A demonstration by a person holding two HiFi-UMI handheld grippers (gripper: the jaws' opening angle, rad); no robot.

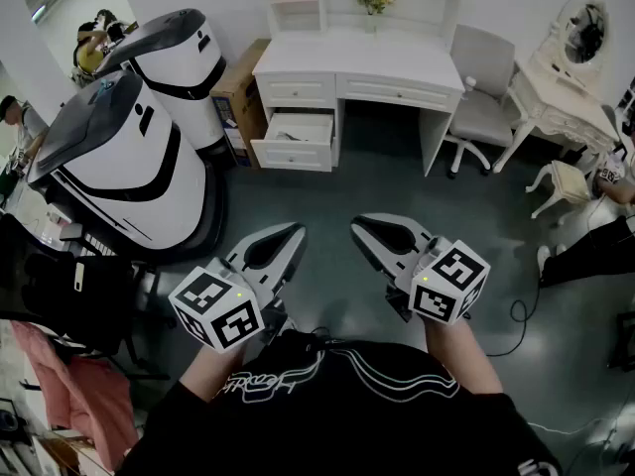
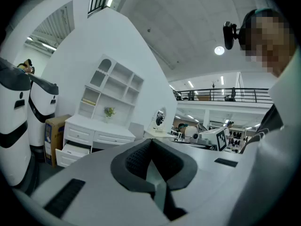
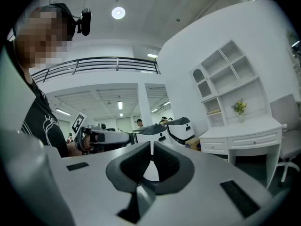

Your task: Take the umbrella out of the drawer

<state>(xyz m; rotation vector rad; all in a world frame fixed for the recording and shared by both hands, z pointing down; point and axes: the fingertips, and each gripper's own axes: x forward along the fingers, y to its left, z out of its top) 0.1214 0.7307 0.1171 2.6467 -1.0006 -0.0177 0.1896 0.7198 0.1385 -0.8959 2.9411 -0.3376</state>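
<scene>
1. Head view shows the left gripper (image 1: pixel 286 238) and the right gripper (image 1: pixel 365 226) side by side and apart over the grey floor (image 1: pixel 377 181), well short of the white counter (image 1: pixel 397 67).
2. Left gripper view: its fingers (image 2: pixel 134 159) are pressed together, with nothing between them.
3. Right gripper view: its fingers (image 3: pixel 129 166) are likewise closed and empty.
4. The drawer (image 1: pixel 293 155) stands pulled open low on the counter's left side. The umbrella cannot be made out inside it.

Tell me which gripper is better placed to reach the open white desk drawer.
Left, likely: the left gripper is nearly in line with the open white drawer; the right gripper sits further right.
</scene>
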